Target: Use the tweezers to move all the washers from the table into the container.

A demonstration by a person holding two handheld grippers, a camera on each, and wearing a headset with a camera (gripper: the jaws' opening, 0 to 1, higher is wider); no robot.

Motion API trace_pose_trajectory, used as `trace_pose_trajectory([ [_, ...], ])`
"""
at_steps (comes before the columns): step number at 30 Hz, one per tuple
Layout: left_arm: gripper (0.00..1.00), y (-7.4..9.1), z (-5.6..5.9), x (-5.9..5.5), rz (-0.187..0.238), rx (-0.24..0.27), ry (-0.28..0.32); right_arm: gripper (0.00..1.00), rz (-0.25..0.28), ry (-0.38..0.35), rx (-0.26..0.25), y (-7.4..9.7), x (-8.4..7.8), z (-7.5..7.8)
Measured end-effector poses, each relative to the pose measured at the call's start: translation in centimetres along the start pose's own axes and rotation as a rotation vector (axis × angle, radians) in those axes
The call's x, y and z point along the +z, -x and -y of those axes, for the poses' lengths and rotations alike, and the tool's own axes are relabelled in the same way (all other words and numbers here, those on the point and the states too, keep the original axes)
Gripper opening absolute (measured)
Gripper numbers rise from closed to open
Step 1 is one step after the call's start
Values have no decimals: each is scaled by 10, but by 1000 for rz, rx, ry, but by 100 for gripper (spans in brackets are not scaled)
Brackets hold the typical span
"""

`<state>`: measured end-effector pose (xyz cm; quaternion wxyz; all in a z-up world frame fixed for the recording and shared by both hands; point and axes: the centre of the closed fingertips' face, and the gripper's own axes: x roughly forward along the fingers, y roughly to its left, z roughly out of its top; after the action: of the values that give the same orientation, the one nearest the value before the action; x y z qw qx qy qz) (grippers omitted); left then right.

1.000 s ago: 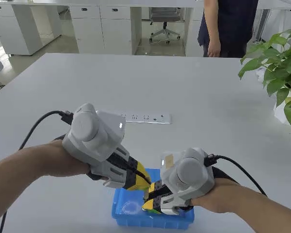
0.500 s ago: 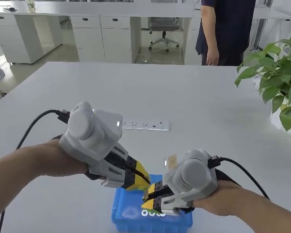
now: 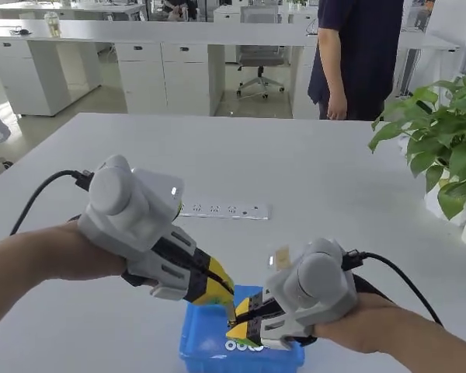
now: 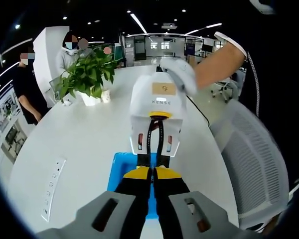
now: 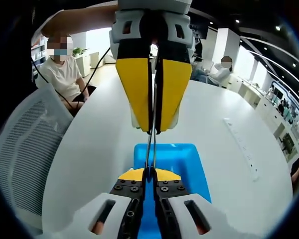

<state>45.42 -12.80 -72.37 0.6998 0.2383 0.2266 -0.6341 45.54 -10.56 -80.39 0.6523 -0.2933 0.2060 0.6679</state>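
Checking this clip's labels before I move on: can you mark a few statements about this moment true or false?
1. The left gripper and right gripper meet above the blue container. True.
2. The power strip lies inside the container. False: it lies on the table, beyond the container.
3. The left gripper's jaws are wide open. False: they are shut on the tweezers.
4. A plant stands at the table's right side. True.
5. The right gripper's jaws also close on the tweezers. True.
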Motion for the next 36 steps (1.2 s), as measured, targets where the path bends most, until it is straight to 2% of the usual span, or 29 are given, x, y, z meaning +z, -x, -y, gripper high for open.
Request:
trace_pose_trajectory([
  [8, 5, 2, 21, 4, -7, -24, -5, 6, -31, 30, 8, 9, 0, -18],
  [15, 5, -3, 37, -3, -31, -45, -9, 6, -66, 44, 23, 11, -9, -35],
  [22, 5, -12, 54, -20, -55, -69, -4, 6, -98, 40, 43, 11, -23, -57],
  [27, 5, -18, 67, -33, -87, -75, -20, 5, -123, 53, 58, 10, -32, -70],
  [29, 5, -19, 70, -38, -101, -75, -20, 5, -130, 55, 60, 9, -35, -74],
  [32, 5, -23, 76, -52, -144, -74, -35, 5, -137, 55, 64, 7, -40, -80],
  [36, 5, -30, 84, -60, -141, -75, -28, 5, -149, 53, 76, 3, -48, -89],
])
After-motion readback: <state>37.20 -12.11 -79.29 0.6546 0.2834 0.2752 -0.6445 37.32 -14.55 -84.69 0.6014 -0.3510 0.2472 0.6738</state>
